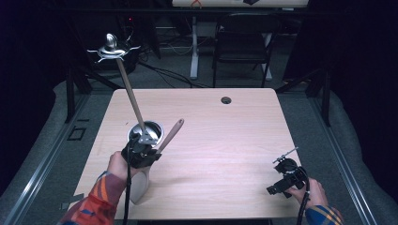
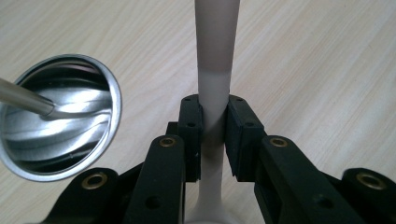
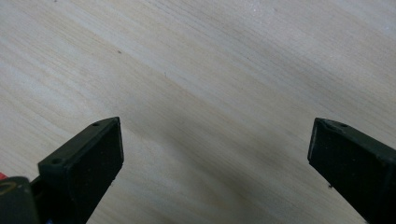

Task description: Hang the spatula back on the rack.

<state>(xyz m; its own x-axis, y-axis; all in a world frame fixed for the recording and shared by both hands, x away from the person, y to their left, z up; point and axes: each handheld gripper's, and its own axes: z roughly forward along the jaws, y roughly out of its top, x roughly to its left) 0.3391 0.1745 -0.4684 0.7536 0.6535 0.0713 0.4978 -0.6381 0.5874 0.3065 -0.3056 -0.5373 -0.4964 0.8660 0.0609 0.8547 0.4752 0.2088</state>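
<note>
At the left, a metal cup [image 1: 146, 132] stands on the desk [image 1: 225, 140] with a long-handled utensil [image 1: 127, 84] leaning out of it, its head high over the far-left edge. Just right of the cup, the left gripper [image 2: 214, 128] is pinching the pale handle of a spatula [image 2: 215, 70], its broad blade hanging toward the near edge. The likely trouble is here: the grip sits on a smooth, narrow handle, so the spatula could swivel or slip between the pads. Swinging it toward the cup could knock the leaning utensil and tip the light cup over. Far right, the right gripper [image 3: 215, 154] rests over bare desk with jaws spread and nothing between them, well apart from any risk.
</note>
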